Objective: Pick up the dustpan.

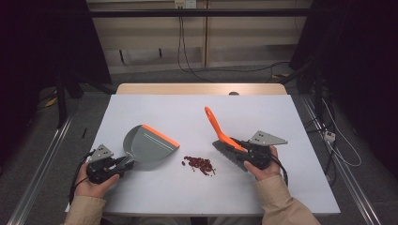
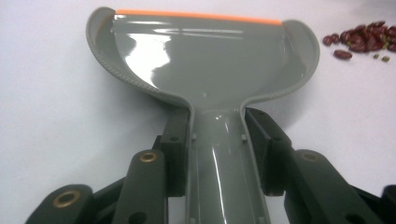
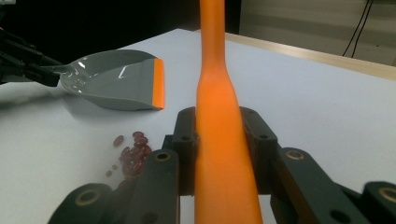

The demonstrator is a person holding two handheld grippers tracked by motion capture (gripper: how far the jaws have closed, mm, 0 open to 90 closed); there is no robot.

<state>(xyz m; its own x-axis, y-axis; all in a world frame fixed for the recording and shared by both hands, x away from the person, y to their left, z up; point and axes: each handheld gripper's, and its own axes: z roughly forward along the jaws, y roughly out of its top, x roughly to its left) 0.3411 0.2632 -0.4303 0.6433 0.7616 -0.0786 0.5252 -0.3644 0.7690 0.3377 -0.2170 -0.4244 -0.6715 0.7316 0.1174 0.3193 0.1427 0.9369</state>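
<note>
A grey dustpan point(image 1: 149, 148) with an orange front lip lies on the white table, its pan point(image 2: 205, 56) facing the beans. My left gripper point(image 1: 123, 163) is shut on the dustpan's handle point(image 2: 219, 158), both jaws pressed to its sides. A small heap of red beans point(image 1: 201, 164) lies between the two tools; the beans point(image 2: 364, 39) sit just past the pan's lip. My right gripper point(image 1: 244, 149) is shut on the orange handle point(image 3: 217, 135) of a hand brush point(image 1: 225, 140), whose dark bristles point(image 1: 230, 154) rest on the table right of the beans point(image 3: 133, 151).
The white table top point(image 1: 197, 108) has bare room behind and in front of the tools. A wooden edge point(image 1: 202, 88) runs along its far side. Cables lie on the floor to the right point(image 1: 328, 136), with dark curtains on both sides.
</note>
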